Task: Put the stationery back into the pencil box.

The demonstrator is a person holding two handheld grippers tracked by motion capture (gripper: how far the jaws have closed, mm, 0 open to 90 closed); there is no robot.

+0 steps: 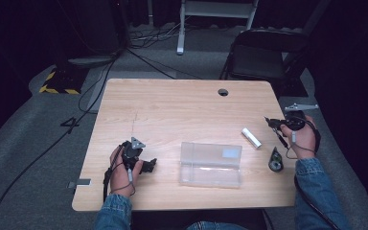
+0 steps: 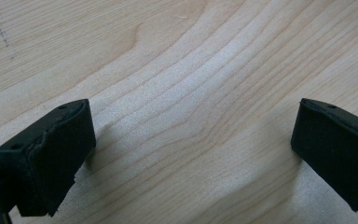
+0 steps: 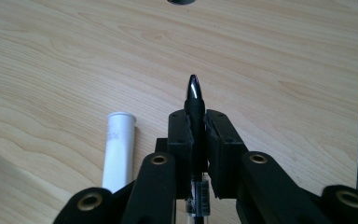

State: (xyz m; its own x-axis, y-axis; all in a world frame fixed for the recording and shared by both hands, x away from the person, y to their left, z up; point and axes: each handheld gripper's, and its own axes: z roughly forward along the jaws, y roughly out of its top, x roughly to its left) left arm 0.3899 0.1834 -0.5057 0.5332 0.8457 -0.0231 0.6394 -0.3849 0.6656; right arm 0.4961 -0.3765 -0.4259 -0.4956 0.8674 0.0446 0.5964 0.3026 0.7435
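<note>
The right tongs (image 3: 196, 122) are clamped on a black pen (image 3: 195, 100), whose glossy tip sticks out past the pads toward twelve o'clock in the right gripper view, lifted clear of the wooden surface (image 3: 74, 56). In the high view the right tongs (image 1: 279, 128) sit near the surface's three o'clock edge, the pen (image 1: 277, 130) slanting between the pads. A white tube (image 3: 119, 149) lies flat on the surface at about nine o'clock of the pen in the right gripper view; in the high view this tube (image 1: 251, 137) rests apart from the tongs, toward their eight o'clock. A clear plastic case (image 1: 211, 164) lies near the surface's six o'clock edge, and a small black roll (image 1: 275, 160) stands at three o'clock of it. The left tongs (image 2: 193, 140) stand wide apart with nothing between the pads, close over bare wood; in the high view the left tongs (image 1: 148, 165) lie at nine o'clock of the case.
</note>
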